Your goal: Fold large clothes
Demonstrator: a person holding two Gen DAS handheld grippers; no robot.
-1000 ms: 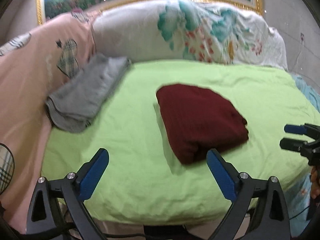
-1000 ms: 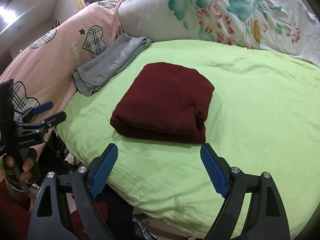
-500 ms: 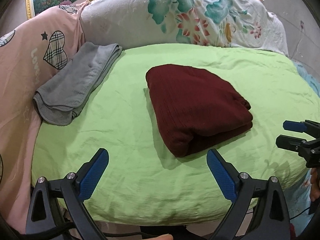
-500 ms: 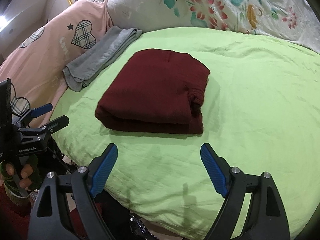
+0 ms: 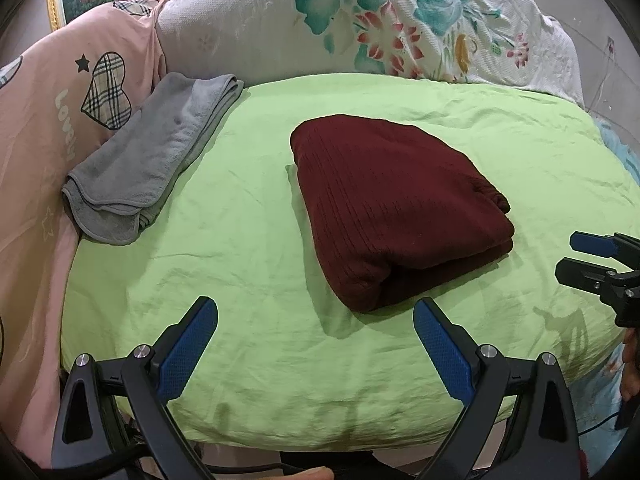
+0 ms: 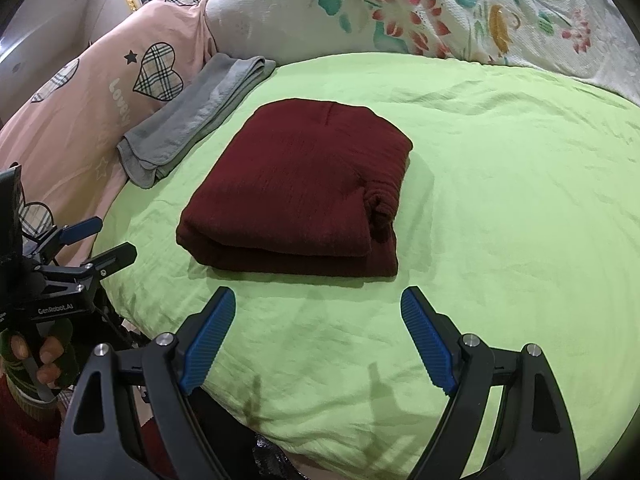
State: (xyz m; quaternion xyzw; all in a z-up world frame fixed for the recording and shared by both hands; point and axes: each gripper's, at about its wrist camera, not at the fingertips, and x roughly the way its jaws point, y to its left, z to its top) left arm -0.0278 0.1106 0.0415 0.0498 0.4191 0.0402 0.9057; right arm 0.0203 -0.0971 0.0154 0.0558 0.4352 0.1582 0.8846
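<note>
Since the earlier frames both our tongs have dipped closer to the bed, so the folded maroon garment (image 5: pixel 396 208) now looms larger. Our left gripper (image 5: pixel 316 344) stands wide open and empty at the bottom of its view; our right gripper (image 6: pixel 316 336) is likewise spread apart, holding nothing. Outward from the tongs, the garment lies on the green sheet (image 6: pixel 500 184), just above and between the right fingers, up and right of the left ones. In the right view its long folded edge runs across the frame, facing us. We judge the right gripper nearer. A grey towel (image 5: pixel 152 160) lies upper left.
</note>
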